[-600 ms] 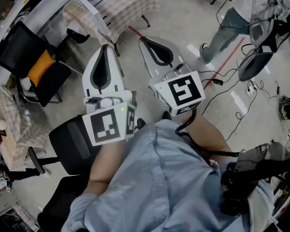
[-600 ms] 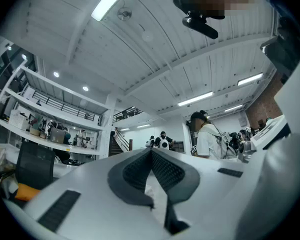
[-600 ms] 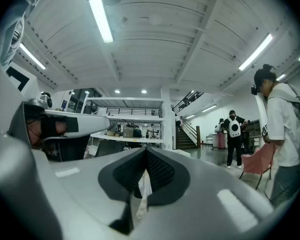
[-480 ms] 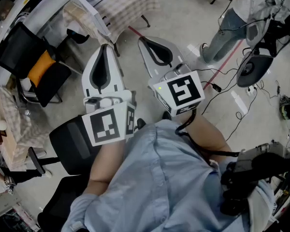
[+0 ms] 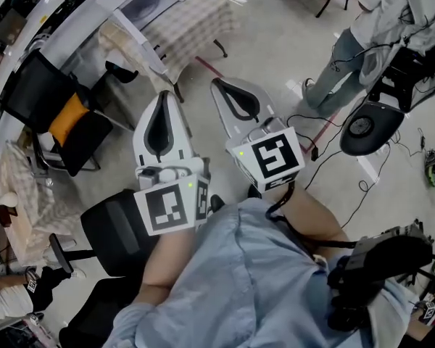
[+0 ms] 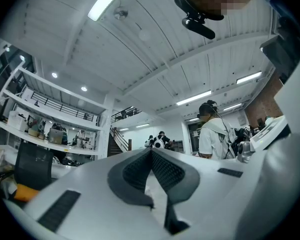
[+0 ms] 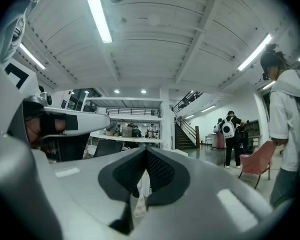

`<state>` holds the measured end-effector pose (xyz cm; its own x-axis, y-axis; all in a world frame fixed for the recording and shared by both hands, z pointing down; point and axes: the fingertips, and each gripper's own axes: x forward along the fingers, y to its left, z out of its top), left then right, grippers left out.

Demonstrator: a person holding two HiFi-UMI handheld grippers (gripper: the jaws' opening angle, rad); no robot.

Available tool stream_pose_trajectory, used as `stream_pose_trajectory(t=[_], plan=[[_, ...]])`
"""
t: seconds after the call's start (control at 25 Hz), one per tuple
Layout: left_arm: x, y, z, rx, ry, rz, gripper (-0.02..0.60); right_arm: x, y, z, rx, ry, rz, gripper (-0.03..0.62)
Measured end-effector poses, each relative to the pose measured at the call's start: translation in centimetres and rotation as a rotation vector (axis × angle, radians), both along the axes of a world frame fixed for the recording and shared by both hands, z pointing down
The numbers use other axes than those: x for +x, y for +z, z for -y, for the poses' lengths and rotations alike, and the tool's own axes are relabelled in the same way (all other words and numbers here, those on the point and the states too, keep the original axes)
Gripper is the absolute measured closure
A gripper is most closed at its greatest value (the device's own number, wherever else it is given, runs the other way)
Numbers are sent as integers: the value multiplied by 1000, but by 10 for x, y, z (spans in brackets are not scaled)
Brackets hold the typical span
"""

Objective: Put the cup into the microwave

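No cup or microwave can be made out in any view. Both grippers are held side by side in front of the person's chest, pointing away over the floor. My left gripper (image 5: 163, 94) has its white jaws together with nothing between them; in the left gripper view its dark pads (image 6: 151, 153) meet at the tip. My right gripper (image 5: 217, 83) is likewise shut and empty, and in the right gripper view its pads (image 7: 145, 151) touch. The marker cubes (image 5: 267, 155) sit just behind the jaws.
A black chair with an orange cushion (image 5: 67, 113) stands at left, another black chair (image 5: 114, 229) under the left gripper. A table with a chequered cloth (image 5: 187, 17) lies ahead by a white counter (image 5: 94, 9). A person (image 5: 366, 27), a round black chair (image 5: 366, 127) and floor cables (image 5: 333, 140) are at right.
The head view has shifted a little, so both grippers sit slightly lower in the picture and more of the counter shows. The round black chair at right has moved left. Both jaws stay shut.
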<state>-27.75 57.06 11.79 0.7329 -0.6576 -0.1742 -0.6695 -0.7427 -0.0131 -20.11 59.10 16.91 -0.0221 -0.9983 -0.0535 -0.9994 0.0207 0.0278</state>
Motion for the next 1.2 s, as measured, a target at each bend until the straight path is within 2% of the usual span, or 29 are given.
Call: stream_pose_trajectory(t=[0.16, 0.28, 0.52, 0.72, 0.96, 1.2], plan=[[14, 2, -4, 1, -2, 2, 575, 13, -1, -2, 22, -7, 15, 594], [25, 3, -13, -2, -5, 7, 575, 24, 3, -9, 10, -20, 43, 592], [45, 8, -27, -13, -24, 3, 575, 36, 14, -20, -25, -84, 14, 592], [58, 17, -28, -22, -29, 31, 575, 49, 24, -18, -35, -90, 46, 592], [72, 20, 7, -25, -42, 25, 575, 63, 24, 14, -40, -92, 27, 592], [80, 24, 67, -40, -74, 10, 575, 73, 27, 63, -35, -120, 18, 592]])
